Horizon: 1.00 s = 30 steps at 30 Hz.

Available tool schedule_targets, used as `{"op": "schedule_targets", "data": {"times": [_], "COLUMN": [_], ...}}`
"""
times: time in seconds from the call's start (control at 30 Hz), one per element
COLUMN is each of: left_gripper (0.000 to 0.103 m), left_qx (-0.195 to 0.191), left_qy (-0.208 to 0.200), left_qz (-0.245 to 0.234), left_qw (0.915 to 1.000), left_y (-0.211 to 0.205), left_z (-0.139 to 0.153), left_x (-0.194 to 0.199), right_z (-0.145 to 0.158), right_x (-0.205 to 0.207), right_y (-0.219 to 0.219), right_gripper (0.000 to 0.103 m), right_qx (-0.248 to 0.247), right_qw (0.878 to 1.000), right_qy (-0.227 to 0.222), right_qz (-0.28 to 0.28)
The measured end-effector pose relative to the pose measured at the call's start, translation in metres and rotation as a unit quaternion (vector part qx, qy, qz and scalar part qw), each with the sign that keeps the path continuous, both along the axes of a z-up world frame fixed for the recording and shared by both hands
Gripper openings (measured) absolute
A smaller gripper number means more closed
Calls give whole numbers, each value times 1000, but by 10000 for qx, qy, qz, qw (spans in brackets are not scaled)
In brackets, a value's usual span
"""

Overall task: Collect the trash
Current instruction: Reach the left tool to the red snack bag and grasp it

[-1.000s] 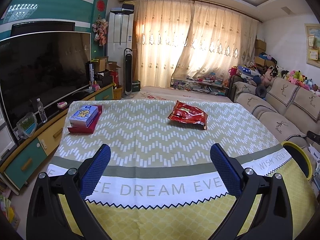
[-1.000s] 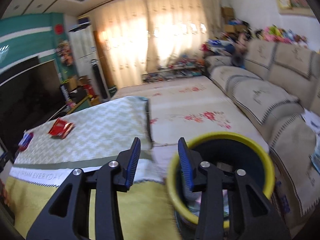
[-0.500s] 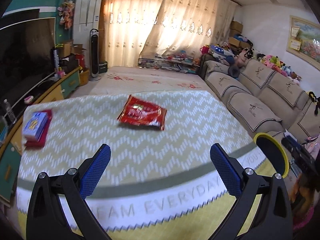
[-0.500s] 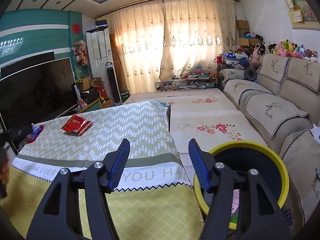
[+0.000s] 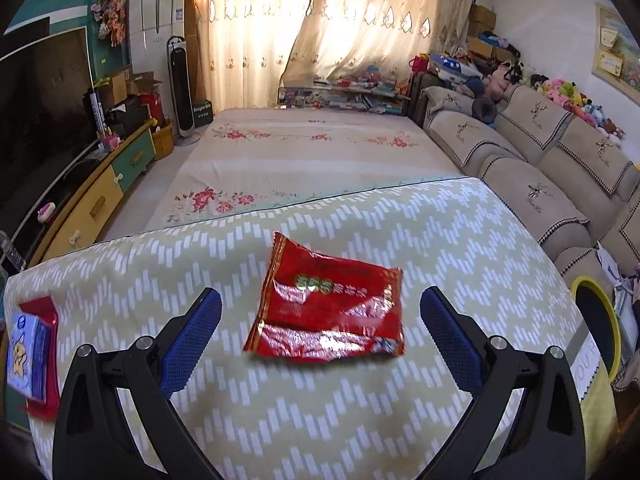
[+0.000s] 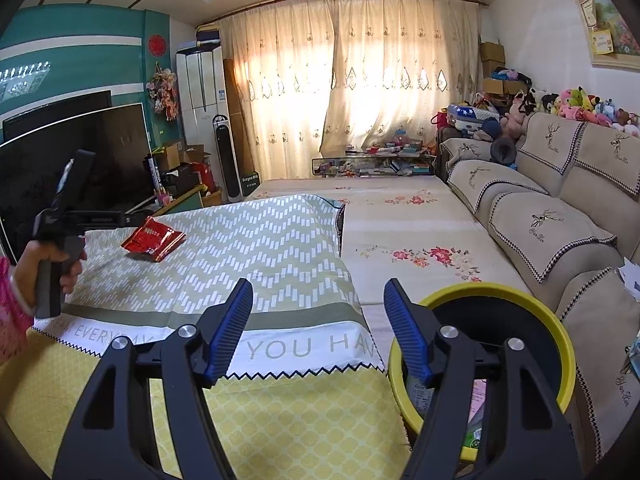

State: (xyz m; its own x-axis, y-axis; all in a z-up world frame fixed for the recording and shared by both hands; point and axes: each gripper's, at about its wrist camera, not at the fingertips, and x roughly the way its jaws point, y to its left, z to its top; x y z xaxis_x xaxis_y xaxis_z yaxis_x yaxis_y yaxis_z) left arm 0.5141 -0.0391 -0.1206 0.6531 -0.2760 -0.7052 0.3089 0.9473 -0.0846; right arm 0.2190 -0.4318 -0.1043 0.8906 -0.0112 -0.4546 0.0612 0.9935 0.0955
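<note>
A crumpled red snack wrapper [image 5: 332, 312] lies flat on the zigzag-patterned tablecloth [image 5: 360, 420]. My left gripper [image 5: 320, 294] is open, its blue pads [image 5: 192, 332] wide apart on either side of the wrapper and not touching it. In the right wrist view a hand [image 6: 60, 256] holds that gripper just over the wrapper [image 6: 154, 239]. My right gripper [image 6: 318, 284] hangs at the table's near right corner beside the yellow-rimmed bin [image 6: 520, 292]. Its jaws are opening with nothing between them.
A blue tissue pack [image 5: 28, 356] on a red item sits at the table's left edge. The bin [image 5: 600, 320] stands on the floor to the table's right and holds some paper. A beige sofa [image 6: 560, 220] lines the right, a TV [image 6: 80, 152] the left.
My left gripper has travelled forward across the table to the red wrapper, which now shows large between its fingers. The right gripper's jaws have spread wider and it has stayed by the bin.
</note>
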Motion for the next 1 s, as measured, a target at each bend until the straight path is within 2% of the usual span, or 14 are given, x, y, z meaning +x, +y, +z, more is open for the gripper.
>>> {"op": "schedule_targets", "data": {"times": [0.07, 0.2, 0.33, 0.4, 0.47, 0.53, 0.63, 0.7, 0.8, 1.0], "left_gripper": [98, 89, 80, 69, 64, 61, 45, 31, 19, 10], "left_qx": [-23, 45, -9, -10, 53, 113, 189, 197, 211, 255], "left_qy": [151, 416, 641, 753, 793, 759, 710, 708, 619, 217], "left_qz": [-47, -121, -204, -255, -252, -237, -274, -294, -341, -344], "left_qw": [9999, 9991, 9977, 9968, 9965, 9968, 9969, 9969, 9973, 9988], "left_y": [-1, -7, -13, -17, -22, -27, -33, -37, -47, -60], "left_z": [-4, -15, -26, -32, -38, -41, -44, -44, -42, -25], "left_x": [14, 33, 32, 33, 32, 31, 27, 25, 16, -11], "right_z": [-1, -3, -4, -5, -5, -5, -5, -5, -5, -4], "right_x": [1, 6, 7, 8, 9, 10, 12, 10, 10, 7], "right_y": [-1, -2, -1, 0, -1, -2, -4, -3, -3, -5], "right_gripper": [65, 66, 66, 66, 66, 66, 66, 66, 66, 66], "right_qx": [40, 78, 78, 86, 105, 132, 167, 171, 173, 219], "right_qw": [10000, 9999, 9998, 9997, 9996, 9996, 9995, 9995, 9995, 9995], "right_qy": [35, 149, 191, 221, 245, 254, 263, 265, 261, 182], "right_qz": [-7, -12, -5, 3, 0, -4, -16, -19, -21, -111]}}
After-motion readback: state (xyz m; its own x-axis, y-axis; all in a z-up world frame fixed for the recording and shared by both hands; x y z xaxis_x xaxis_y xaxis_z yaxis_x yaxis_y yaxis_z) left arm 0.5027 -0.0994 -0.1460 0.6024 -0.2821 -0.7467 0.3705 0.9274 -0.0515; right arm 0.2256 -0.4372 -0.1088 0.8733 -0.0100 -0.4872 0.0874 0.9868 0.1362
